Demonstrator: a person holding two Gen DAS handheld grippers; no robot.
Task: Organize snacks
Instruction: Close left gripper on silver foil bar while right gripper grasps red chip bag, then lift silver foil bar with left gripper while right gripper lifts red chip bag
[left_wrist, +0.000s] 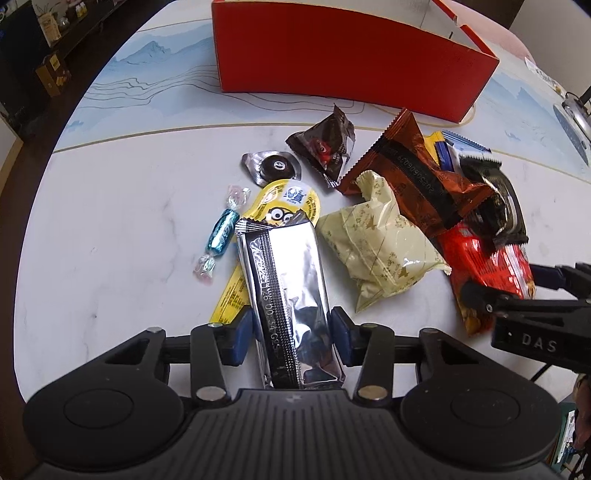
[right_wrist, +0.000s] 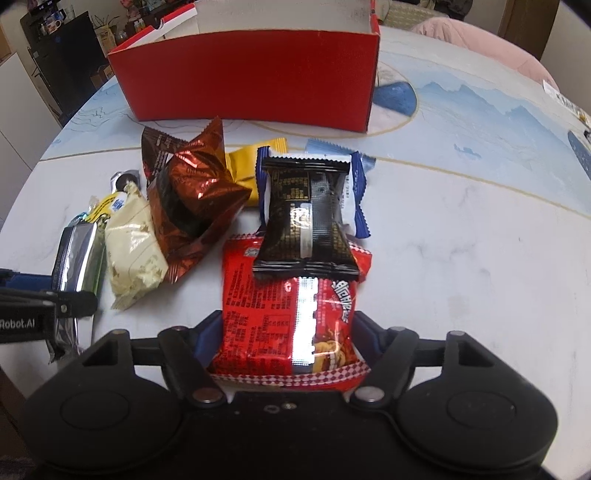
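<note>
Silver foil is what the left gripper (left_wrist: 291, 328) has: a long shiny silver packet (left_wrist: 286, 291) sits lengthwise between its blue-padded fingers (left_wrist: 240, 334), and both pads look pressed against the wrapper's sides, so they're closed down to the packet's width. Under that packet, poking out past the fingertips, is a yellow minion pouch (left_wrist: 284, 201). Just left of the fingers' line lies a teal twist candy (left_wrist: 221, 236), and further ahead a small round foil chocolate (left_wrist: 273, 168) and a dark crinkled packet (left_wrist: 327, 146).

To the right of the left fingers there's a cream-colored bag (left_wrist: 376, 254), then a brown foil bag (left_wrist: 413, 173) lying partly over it.

The right gripper (right_wrist: 288, 332) straddles a red snack bag (right_wrist: 288, 317), with a finger hard up against each side of the bag, so it seems to be gripped, narrowed only as far as the bag is wide. A black packet (right_wrist: 306, 221) rests on the far end of the red bag, just beyond the fingertips. Behind that is a blue-and-white packet (right_wrist: 356, 184), with a yellow packet (right_wrist: 247, 164) off to the left of it.

Straight ahead of both pairs of fingers, well past the pile, stands the red box (right_wrist: 251, 77), open on top, white inside. I can't see anything in it from these angles. Everything sits on a marble-look desk (right_wrist: 461, 240) with a blue mountain print.
</note>
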